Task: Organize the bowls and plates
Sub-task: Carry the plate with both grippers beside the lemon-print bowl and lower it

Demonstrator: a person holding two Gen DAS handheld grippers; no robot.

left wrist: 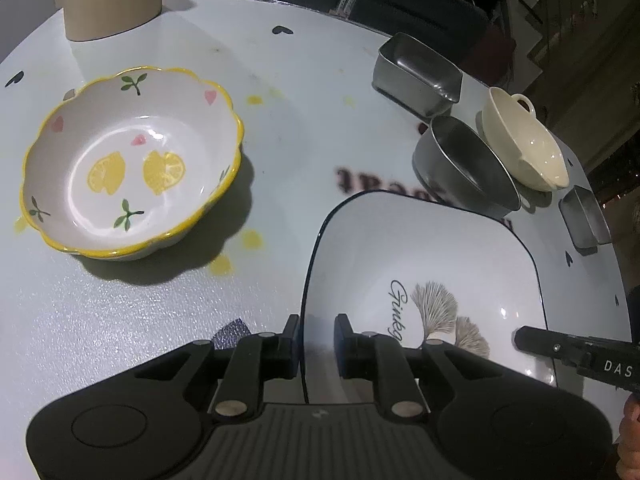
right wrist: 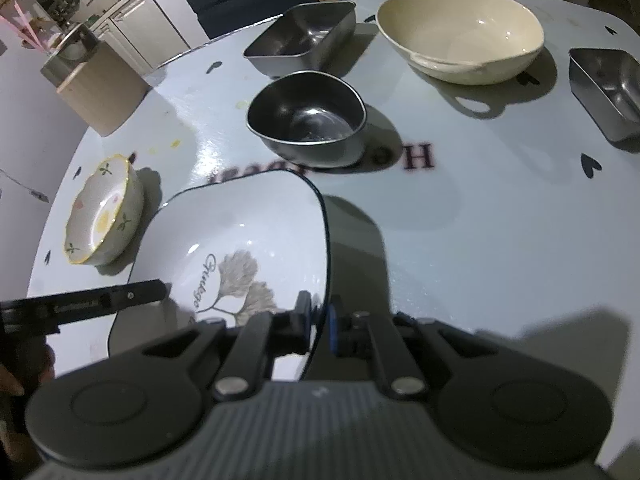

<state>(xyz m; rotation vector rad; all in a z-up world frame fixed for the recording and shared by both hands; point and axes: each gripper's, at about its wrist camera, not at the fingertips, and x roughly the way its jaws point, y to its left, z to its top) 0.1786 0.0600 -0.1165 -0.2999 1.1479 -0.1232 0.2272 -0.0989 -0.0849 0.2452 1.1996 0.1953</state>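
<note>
White ginkgo plate (left wrist: 424, 280) gripped at opposite rims by our left claw (left wrist: 316, 334) and right claw (right wrist: 318, 312), both closed on it; next, we judge, lifting it level toward a stack.

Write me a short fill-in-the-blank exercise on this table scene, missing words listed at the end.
1. Both the left gripper and the right gripper pinch the rim of the square ginkgo ____.
2. The scalloped bowl with the yellow rim shows painted ____ slices inside.
3. The cream bowl has a loop ____ at its rim.
4. The round metal bowl sits on the table with ____ inside it.

Missing words: plate; lemon; handle; nothing
</note>
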